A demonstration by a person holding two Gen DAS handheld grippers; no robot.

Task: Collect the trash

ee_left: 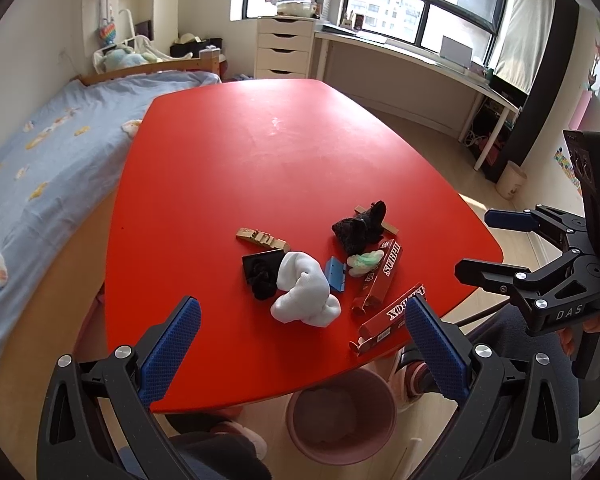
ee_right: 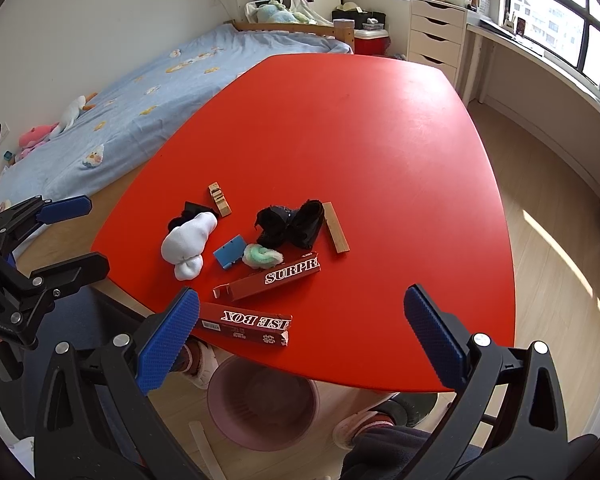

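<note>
A heap of trash lies near the front edge of the red table [ee_left: 260, 160]: a white sock [ee_left: 306, 294], a black sock [ee_left: 360, 226], a black piece [ee_left: 260, 274], a blue scraper [ee_left: 336, 276], a green-white wad [ee_left: 364, 262], two wooden pieces [ee_left: 262, 238], and two torn red boxes [ee_left: 380, 276] [ee_right: 246, 326]. A pink bin [ee_left: 340, 416] stands on the floor below the table edge. My left gripper [ee_left: 304, 344] is open and empty above the near edge. My right gripper [ee_right: 300, 336] is open and empty, over the nearest red box.
A bed with a blue cover [ee_left: 40, 152] runs along the table's left side. White drawers [ee_left: 284, 46] and a long desk [ee_left: 412, 60] stand under the window. A small cream bin [ee_left: 510, 180] is on the floor at the right. The person's feet [ee_right: 364, 424] are beside the pink bin.
</note>
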